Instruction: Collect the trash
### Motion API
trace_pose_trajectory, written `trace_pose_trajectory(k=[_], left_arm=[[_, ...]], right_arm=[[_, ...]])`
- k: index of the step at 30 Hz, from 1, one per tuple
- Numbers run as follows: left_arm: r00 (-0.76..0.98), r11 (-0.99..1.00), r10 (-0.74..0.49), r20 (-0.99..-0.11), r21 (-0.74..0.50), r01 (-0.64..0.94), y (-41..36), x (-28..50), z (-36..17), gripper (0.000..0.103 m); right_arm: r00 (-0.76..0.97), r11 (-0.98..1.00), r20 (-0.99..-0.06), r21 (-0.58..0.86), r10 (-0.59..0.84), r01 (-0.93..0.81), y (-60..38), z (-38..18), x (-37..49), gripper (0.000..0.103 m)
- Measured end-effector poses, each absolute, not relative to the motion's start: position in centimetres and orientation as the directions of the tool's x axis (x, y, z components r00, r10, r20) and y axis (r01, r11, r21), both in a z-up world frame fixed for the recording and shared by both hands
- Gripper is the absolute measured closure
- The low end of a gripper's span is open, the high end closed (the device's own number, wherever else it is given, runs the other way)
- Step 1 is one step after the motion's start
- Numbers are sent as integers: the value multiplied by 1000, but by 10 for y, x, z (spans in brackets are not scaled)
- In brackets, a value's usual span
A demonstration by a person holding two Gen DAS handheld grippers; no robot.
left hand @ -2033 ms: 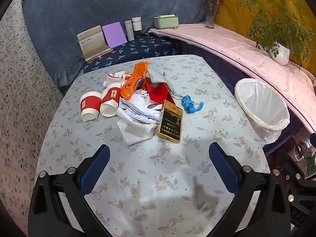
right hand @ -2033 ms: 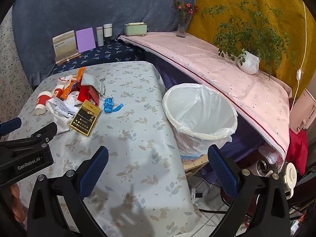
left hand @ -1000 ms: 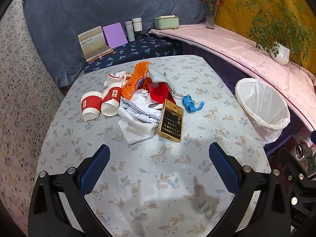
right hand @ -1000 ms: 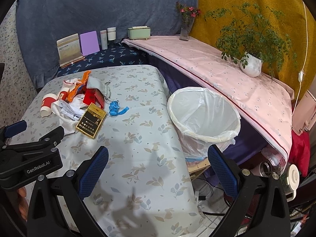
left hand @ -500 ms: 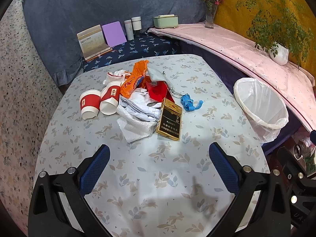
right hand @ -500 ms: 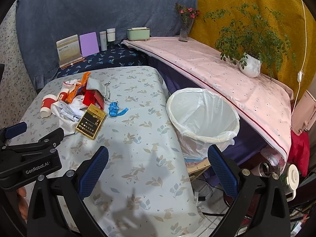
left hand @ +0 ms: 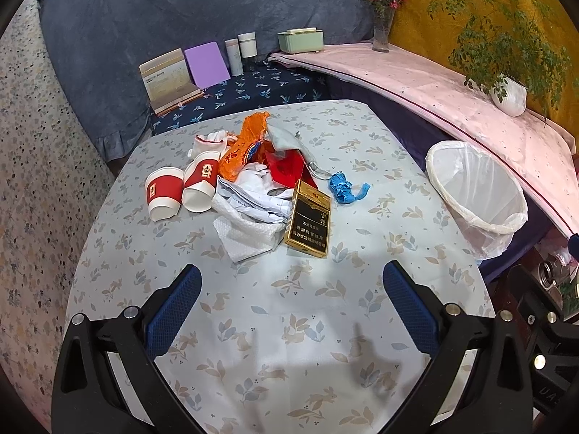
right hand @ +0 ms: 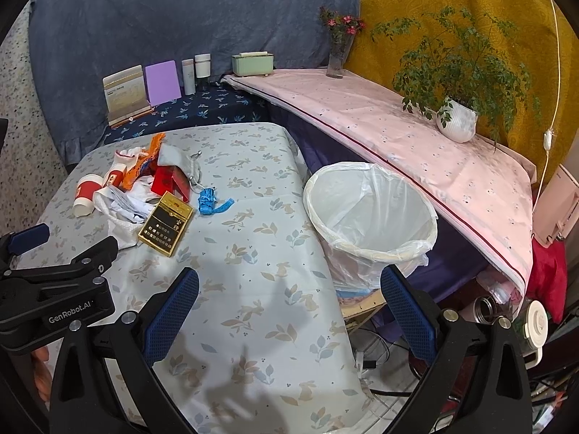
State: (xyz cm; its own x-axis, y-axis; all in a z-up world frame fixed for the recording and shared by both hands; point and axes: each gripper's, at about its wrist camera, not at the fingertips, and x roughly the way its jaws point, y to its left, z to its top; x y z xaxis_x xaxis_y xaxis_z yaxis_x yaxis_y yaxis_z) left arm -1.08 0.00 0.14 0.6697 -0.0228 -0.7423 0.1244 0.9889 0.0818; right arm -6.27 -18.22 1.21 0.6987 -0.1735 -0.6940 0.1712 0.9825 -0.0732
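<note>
A trash pile lies mid-table: two red-and-white paper cups [left hand: 181, 190], an orange wrapper [left hand: 246, 148], white crumpled paper and tissue [left hand: 249, 224], a red packet [left hand: 286, 170], a black-and-gold cigarette box [left hand: 308, 218] and a blue tape scrap [left hand: 343, 188]. A bin with a white liner [left hand: 477, 199] stands past the table's right edge; it also shows in the right wrist view [right hand: 369, 224]. My left gripper [left hand: 291, 311] is open and empty, above the table short of the pile. My right gripper [right hand: 289, 311] is open and empty, between the table edge and bin.
The table [left hand: 289, 343] has a leaf-print cloth. Behind it are a dark bench with a card stand [left hand: 168, 83], a purple card, bottles and a green box [left hand: 300, 41]. A pink-covered shelf [right hand: 416, 144] holds a vase and a potted plant [right hand: 456, 119]. Clutter lies on the floor at right.
Both grippers have shifted only slightly; the views drift a little. Nothing has been taken hold of, and the pile is unmoved.
</note>
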Motion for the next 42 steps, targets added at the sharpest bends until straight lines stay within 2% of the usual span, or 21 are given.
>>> trace_pose_trajectory(k=[35, 42], left_arm=[[681, 989, -17, -732, 88, 120, 1, -8, 7, 7], [667, 991, -43, -744, 55, 124, 6, -4, 2, 7]], right_arm=[[718, 977, -667, -86, -201, 194, -185, 18, -64, 7], [717, 975, -664, -89, -211, 204, -185, 19, -61, 7]])
